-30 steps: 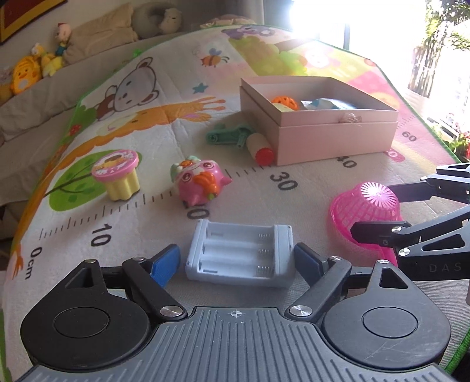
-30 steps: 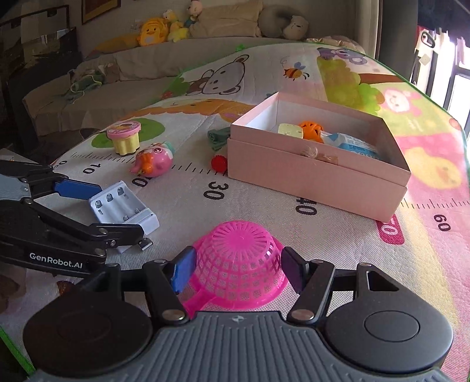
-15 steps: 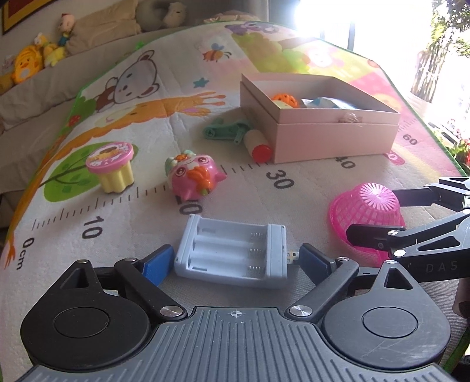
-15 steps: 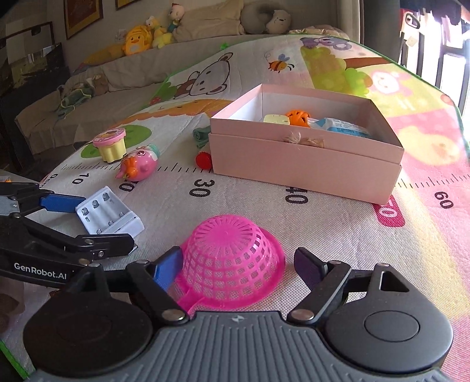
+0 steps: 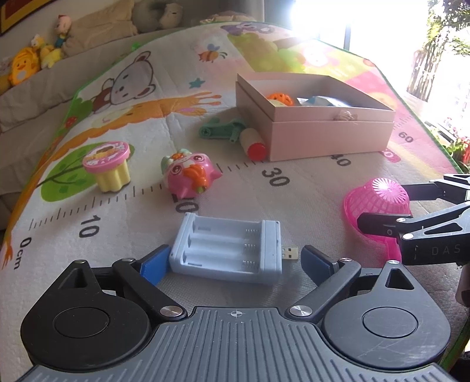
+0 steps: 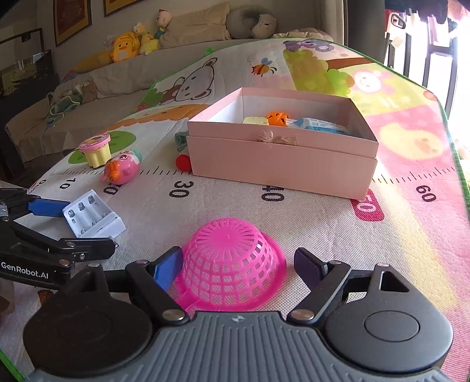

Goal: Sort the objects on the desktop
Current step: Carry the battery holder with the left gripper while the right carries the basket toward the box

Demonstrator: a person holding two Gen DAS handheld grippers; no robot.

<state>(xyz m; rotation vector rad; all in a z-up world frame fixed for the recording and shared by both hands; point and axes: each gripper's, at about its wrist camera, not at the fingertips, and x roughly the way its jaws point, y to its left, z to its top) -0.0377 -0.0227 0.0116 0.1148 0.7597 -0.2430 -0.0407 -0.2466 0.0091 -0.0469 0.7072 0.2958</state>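
Both tongs spread wide over toys on a printed play mat [image 5: 308, 188].

The pink box [image 6: 282, 158] sits at frame centre in the right view, holding small items. Lower centre, the right gripper [image 6: 239, 263] stands apart around an upturned pink basket [image 6: 232, 264]. In the left view's lower centre, the left gripper [image 5: 232, 261] straddles a pale blue battery charger [image 5: 226, 249], its left finger touching, jaws apart. A pink owl toy [image 5: 191, 173] lies mid-frame beyond.

A colourful children's play mat [image 6: 223, 202] printed with a bear, a bee and a black ruler scale covers the worktop. Behind it, a beige fabric sofa [image 6: 123, 79] holds yellow plush toys [image 6: 126, 47] and a grey cushion [image 6: 252, 22]. Framed pictures [image 6: 70, 19] hang above.
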